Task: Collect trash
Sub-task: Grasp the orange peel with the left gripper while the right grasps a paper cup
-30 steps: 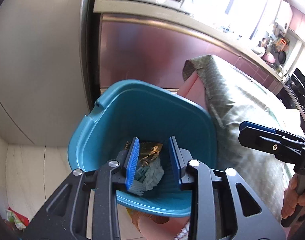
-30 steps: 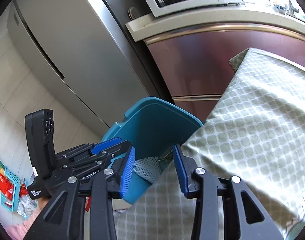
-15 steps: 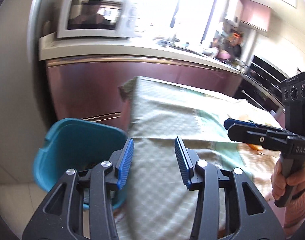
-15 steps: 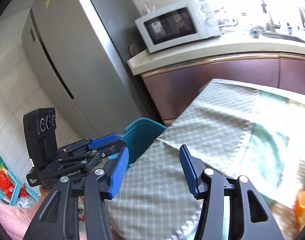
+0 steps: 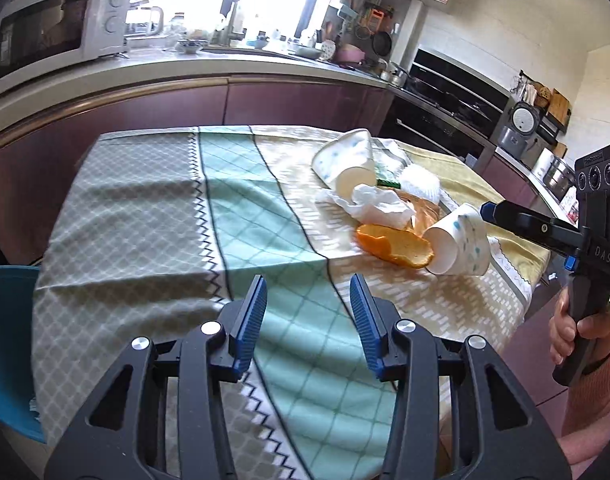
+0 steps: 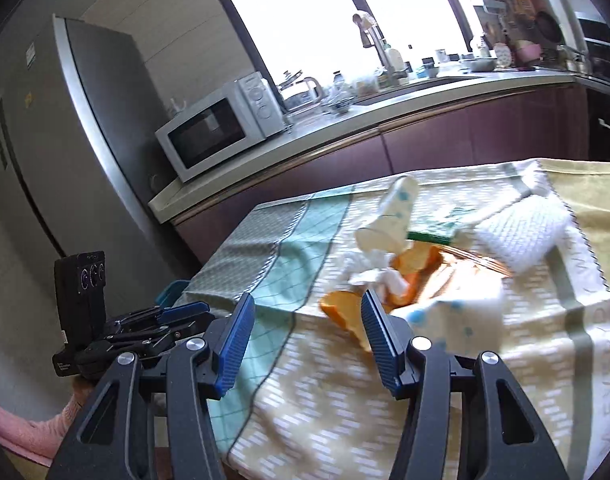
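Two paper cups point(image 5: 459, 242) lie tipped, empty, beside orange peel point(image 5: 393, 245)

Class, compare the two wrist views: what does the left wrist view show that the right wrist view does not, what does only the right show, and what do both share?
Only the left wrist view shows the rice cooker and a broad part of the blue bin. Only the right wrist view shows the fridge. Both show the microwave, the tablecloth, two paper cups, one of them near the orange peel, the crumpled tissue, and open, empty jaws on the left gripper and right gripper.
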The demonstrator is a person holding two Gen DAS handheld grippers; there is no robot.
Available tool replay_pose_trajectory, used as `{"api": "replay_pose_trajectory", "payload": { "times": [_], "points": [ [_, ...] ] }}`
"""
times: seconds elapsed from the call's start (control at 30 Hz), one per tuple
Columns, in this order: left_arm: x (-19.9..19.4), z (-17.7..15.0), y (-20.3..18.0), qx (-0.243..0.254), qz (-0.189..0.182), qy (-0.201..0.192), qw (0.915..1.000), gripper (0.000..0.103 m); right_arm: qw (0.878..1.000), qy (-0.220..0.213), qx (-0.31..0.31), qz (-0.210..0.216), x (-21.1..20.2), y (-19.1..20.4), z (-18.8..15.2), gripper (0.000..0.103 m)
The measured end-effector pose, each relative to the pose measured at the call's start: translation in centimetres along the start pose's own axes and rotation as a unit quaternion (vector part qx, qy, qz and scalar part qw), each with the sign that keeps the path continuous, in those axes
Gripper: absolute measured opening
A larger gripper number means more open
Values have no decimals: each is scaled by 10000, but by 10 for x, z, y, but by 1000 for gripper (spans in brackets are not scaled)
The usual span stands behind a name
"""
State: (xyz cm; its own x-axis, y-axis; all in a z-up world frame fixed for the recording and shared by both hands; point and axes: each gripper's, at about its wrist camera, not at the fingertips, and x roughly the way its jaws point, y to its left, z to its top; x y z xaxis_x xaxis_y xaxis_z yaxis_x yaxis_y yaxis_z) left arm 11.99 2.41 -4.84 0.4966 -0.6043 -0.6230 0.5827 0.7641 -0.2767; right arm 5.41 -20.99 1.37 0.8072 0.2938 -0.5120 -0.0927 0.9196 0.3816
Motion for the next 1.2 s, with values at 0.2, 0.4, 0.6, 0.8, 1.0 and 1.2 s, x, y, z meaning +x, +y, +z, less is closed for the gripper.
{"api": "replay_pose_trajectory", "payload": {
  "times": [0.2, 0.4, 0.6, 0.8, 1.0, 1.2],
  "points": [
    [52, 9, -27, -6, -245, 343, 9991, 43, 9977, -238, 539, -340, -22, -56, -8, 53],
    [87, 20, -45, -35, -239, 541, 9982, 43, 9962, -129, 821, -247, -17, -82, -20, 53],
    [106, 30, -45, -204, -214, 680, 9972, 44, 9958, -28, 916, -23, -10, -88, -29, 53],
    [124, 33, -44, -352, -228, 865, 9954, 45, 9960, 53, 875, 172, -6, -84, -32, 48],
    [131, 38, -43, -515, -345, 906, 9940, 44, 9953, 103, 926, 277, -6, -86, -36, 34],
    [138, 36, -45, -596, -359, 984, 9927, 30, 9947, 123, 973, 309, -8, -89, -39, 22]
  ]
}}
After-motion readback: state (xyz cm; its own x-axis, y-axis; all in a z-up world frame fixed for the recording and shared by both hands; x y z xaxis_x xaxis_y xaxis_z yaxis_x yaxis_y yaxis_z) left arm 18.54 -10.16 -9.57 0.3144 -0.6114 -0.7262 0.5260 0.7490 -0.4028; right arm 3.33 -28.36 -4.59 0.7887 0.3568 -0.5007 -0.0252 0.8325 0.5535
